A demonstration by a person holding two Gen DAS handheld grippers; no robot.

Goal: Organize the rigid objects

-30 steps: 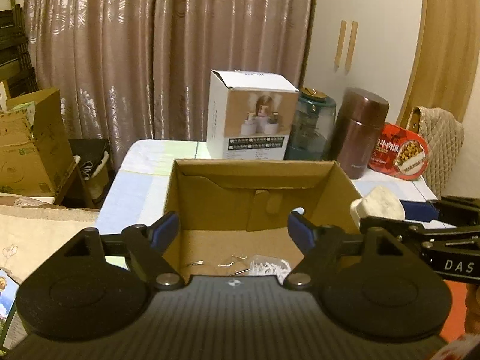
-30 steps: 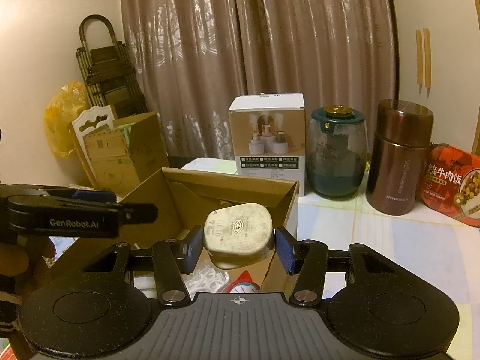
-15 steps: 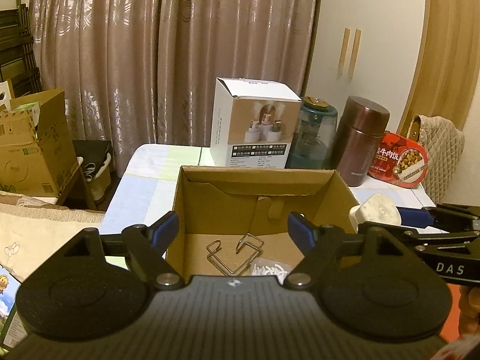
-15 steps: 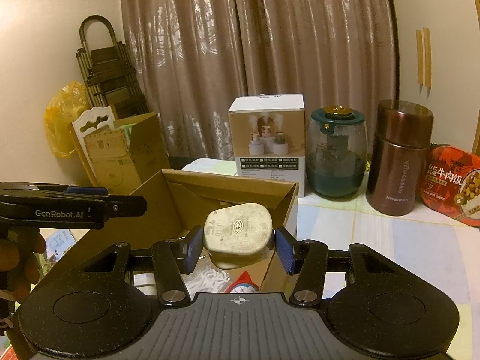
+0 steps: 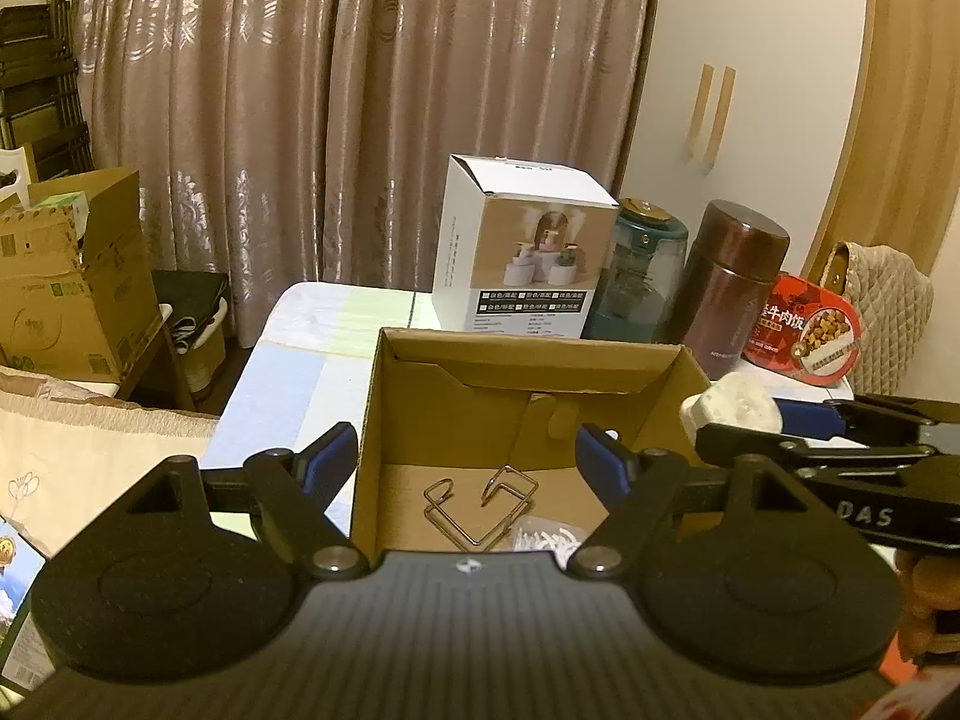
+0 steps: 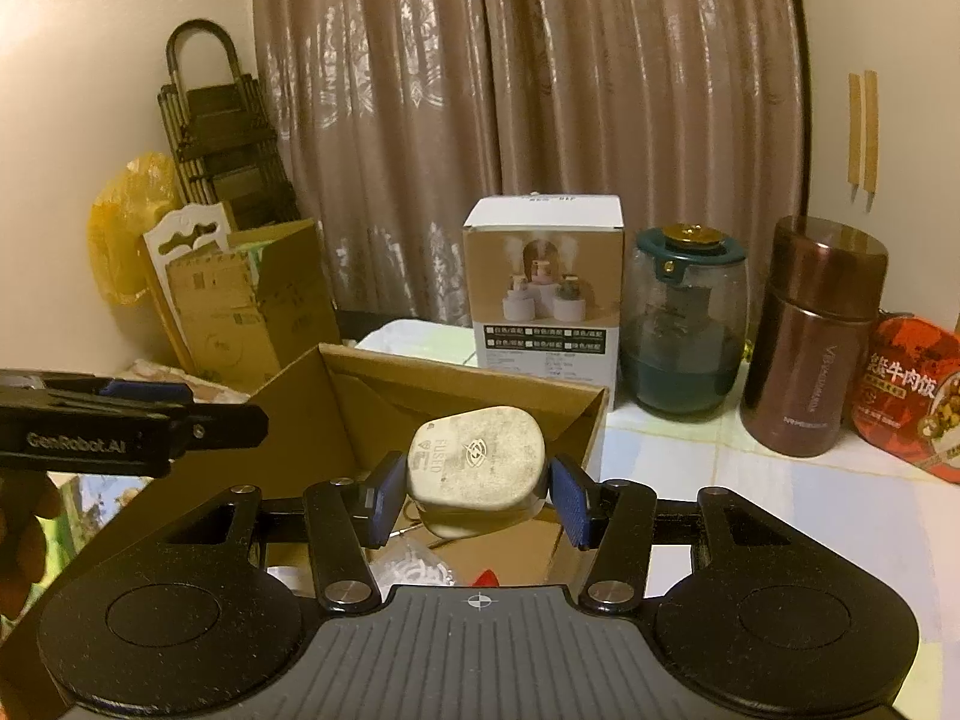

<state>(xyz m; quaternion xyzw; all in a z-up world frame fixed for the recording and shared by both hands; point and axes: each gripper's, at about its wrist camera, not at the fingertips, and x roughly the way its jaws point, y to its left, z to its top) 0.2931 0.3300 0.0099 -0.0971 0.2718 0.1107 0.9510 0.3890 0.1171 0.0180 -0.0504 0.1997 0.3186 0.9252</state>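
An open cardboard box (image 5: pixel 528 339) stands on the table in front of both grippers. On its floor lie a bent wire clip (image 5: pixel 480 504) and some small white plastic pieces (image 5: pixel 549 540). My left gripper (image 5: pixel 465 459) stands open over the box's near side, with nothing between its fingers. My right gripper (image 6: pixel 477 492) is shut on an off-white fused plug (image 6: pixel 477 468), held above the box's (image 6: pixel 468 375) right part. In the left wrist view the plug (image 5: pixel 735 411) shows at the box's right wall. The left gripper (image 6: pixel 222 414) enters the right wrist view from the left.
Behind the box stand a white product carton (image 5: pixel 522 258), a teal glass jar (image 5: pixel 642 276), a brown flask (image 5: pixel 738 288) and a red food tub (image 5: pixel 804 330). Cardboard cartons (image 5: pixel 60 288) sit off the table to the left. The curtain hangs behind.
My left gripper has drawn back a little from the box, so the wire clip now shows whole. The right gripper holds the plug still.
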